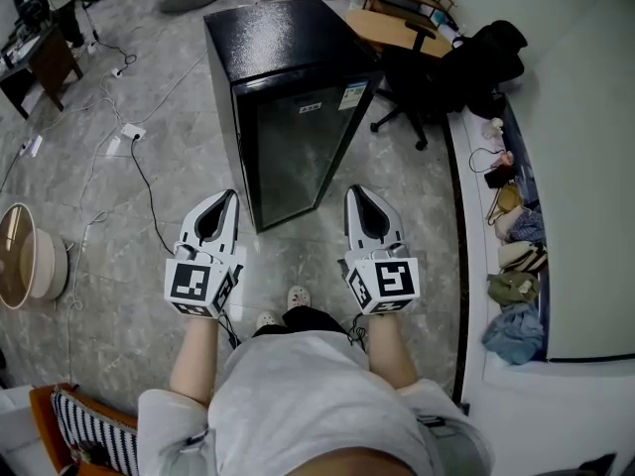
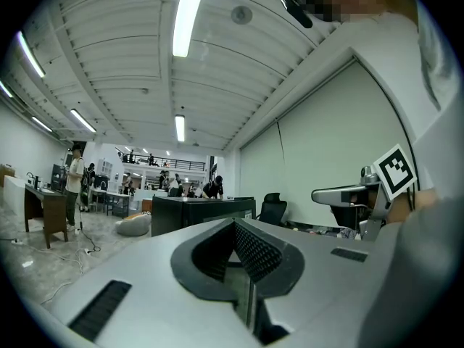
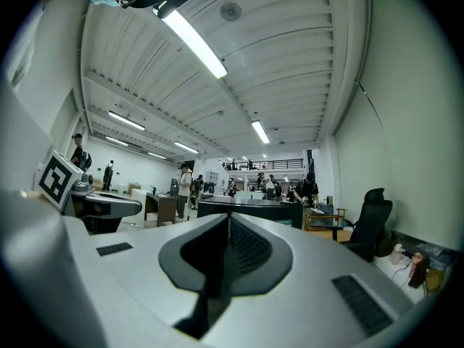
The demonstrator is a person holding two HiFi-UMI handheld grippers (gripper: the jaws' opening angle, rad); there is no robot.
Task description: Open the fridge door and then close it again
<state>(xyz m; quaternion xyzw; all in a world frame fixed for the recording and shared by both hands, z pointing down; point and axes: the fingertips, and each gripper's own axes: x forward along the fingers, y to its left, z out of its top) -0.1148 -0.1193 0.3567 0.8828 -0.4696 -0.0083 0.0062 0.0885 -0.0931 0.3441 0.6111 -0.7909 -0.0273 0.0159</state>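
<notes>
A low black fridge point(image 1: 288, 87) stands on the floor ahead of me, its glass door point(image 1: 298, 157) closed. My left gripper point(image 1: 228, 198) and right gripper point(image 1: 357, 194) are held level side by side in front of the door, short of it and apart from it. Both are shut with nothing between the jaws. In the left gripper view the fridge point(image 2: 199, 212) lies beyond the closed tips of the left gripper point(image 2: 233, 225), and the right gripper point(image 2: 348, 194) shows at the right. In the right gripper view the fridge point(image 3: 250, 209) stands past the right gripper point(image 3: 228, 217).
A black office chair point(image 1: 417, 77) and a wooden desk point(image 1: 392, 28) stand right of the fridge. A sill point(image 1: 474, 266) along the right wall holds bags and clothes. Cables and a power strip point(image 1: 132, 131) lie on the floor at the left, near a round white unit point(image 1: 30, 256).
</notes>
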